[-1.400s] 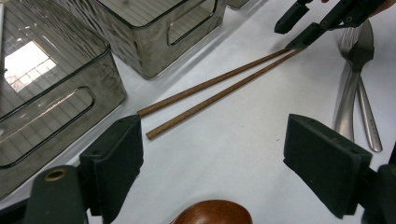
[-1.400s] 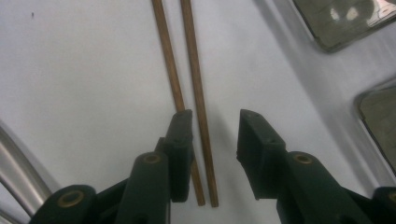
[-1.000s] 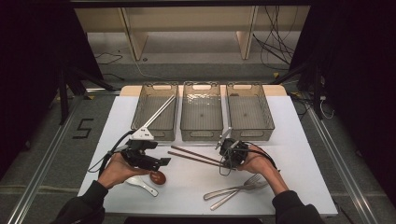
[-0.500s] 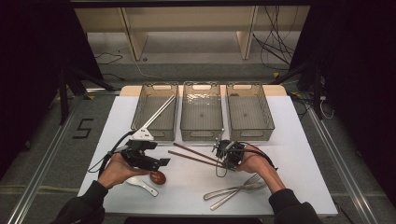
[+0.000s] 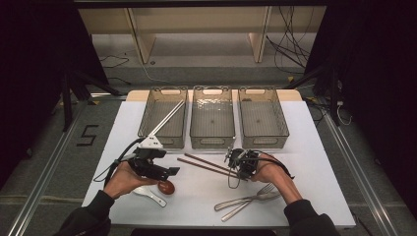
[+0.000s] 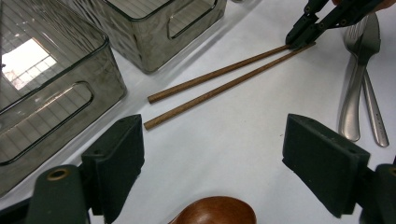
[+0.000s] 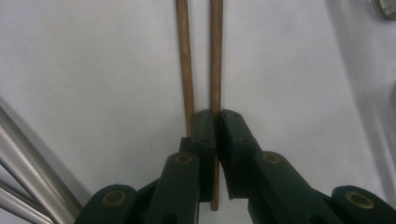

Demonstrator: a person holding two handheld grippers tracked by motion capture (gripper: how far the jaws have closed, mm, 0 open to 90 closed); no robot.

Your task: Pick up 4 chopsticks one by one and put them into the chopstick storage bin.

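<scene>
Presently logged, right claw (image 7: 215,122): jaws pinched tight on one chopstick (image 7: 215,56), gripped near its end; second chopstick (image 7: 185,56) running just beside, passing the outer face of one jaw, contact with it not clear. Closing motion just finished, stick between the pads. Seen also from the left claw's camera at the far end of both sticks (image 6: 301,38).

Left claw (image 6: 212,163): jaws spread wide, nothing between them, poised above the bench (image 5: 305,162) over a brown wooden spoon (image 6: 215,212); in the high view the spoon bowl (image 5: 166,187) just below the claw (image 5: 169,172).

Containers: three clear bins in a row at the far side of the bench. Left bin (image 5: 147,129) holding one long pale stick leaning from floor to rim. Middle bin (image 5: 212,136) and right bin (image 5: 283,129): contents not discernible.

Loose items: fork and another piece of steel cutlery (image 5: 248,200) crossed near the right hand; white spoon (image 5: 150,195) beside the brown one.

Hands: left hand (image 5: 123,176) low at the bench's near left, claw aimed rightward; right hand (image 5: 269,169) resting at the bench, claw aimed leftward at the chopsticks' near ends.
</scene>
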